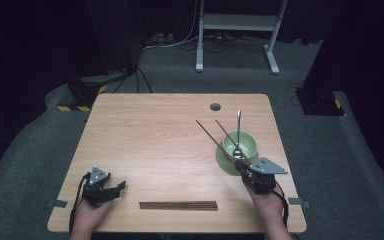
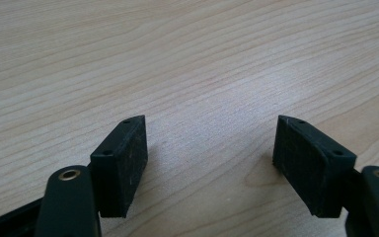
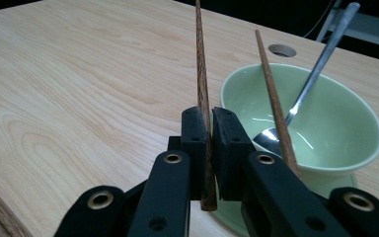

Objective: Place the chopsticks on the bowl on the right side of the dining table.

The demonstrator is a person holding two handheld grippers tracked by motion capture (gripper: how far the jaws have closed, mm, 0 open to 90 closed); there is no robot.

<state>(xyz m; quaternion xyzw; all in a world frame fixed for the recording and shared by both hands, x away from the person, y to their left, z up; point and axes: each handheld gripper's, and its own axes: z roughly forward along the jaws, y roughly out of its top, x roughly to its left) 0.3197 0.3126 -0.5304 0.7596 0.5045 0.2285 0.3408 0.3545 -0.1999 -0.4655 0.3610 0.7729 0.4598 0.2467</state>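
A pale green bowl [image 1: 252, 142] stands on a green saucer [image 1: 222, 161] at the table's right side. A metal spoon [image 1: 238, 125] rests in it, handle pointing away from me. My right gripper [image 1: 241, 167] is at the saucer's near edge, shut on the lower end of a brown chopstick [image 1: 212, 137] that slants up and to the far left. In the right gripper view the gripper [image 3: 208, 112] clamps this chopstick [image 3: 202, 74] between its jaws. A second chopstick [image 3: 271, 94] leans over the bowl [image 3: 345, 123] beside the spoon [image 3: 321, 64]. My left gripper [image 1: 120, 186] [image 2: 209, 138] rests open over bare wood at the near left.
A bundle of brown chopsticks [image 1: 178, 205] lies flat along the table's front edge between my hands. A round cable hole [image 1: 215, 106] sits near the far edge. The wooden table [image 1: 145, 135] is bare on its left and middle. A white stand [image 1: 237, 22] is on the floor beyond.
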